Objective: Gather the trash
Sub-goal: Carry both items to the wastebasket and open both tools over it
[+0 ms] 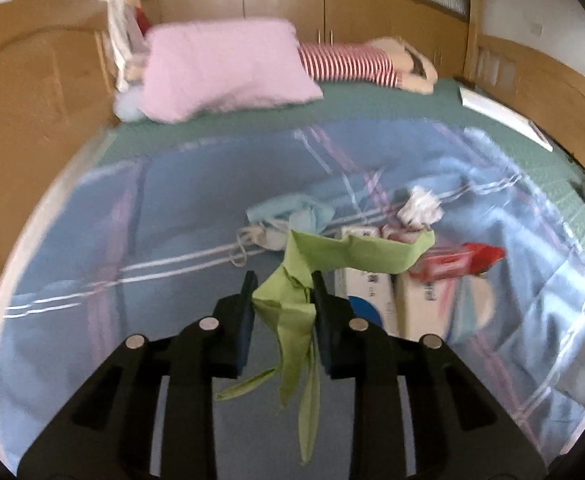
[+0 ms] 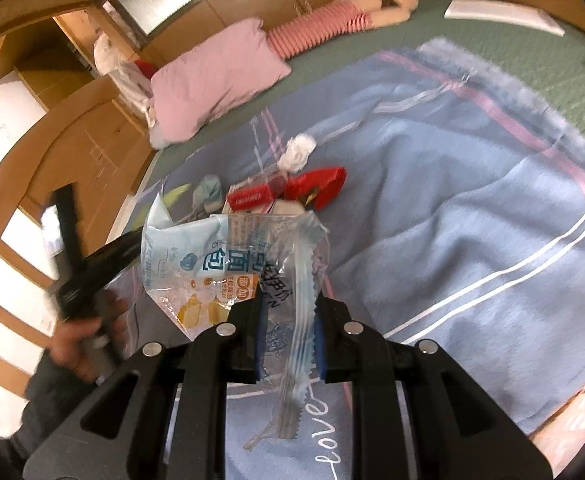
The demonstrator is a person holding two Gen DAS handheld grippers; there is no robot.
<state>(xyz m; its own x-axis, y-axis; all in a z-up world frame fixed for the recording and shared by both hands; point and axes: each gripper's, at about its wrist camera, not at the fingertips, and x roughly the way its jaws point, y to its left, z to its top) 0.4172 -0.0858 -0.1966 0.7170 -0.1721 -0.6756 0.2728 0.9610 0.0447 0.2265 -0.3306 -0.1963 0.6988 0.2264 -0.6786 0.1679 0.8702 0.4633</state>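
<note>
The clear plastic bread bag (image 2: pixel 228 268) carries large blue Chinese characters — "面包" — with smaller orange print beside them too fine to read. The blue blanket (image 2: pixel 472 216) has the word "love" stitched in white script near its edge. Print on the cartons (image 1: pixel 372 292) is blurred.

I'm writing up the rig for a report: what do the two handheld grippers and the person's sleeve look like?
Both the left gripper and right gripper are matte black angular frames with round silver pins and blue pads on the fingers. A dark grey sleeve shows.
</note>
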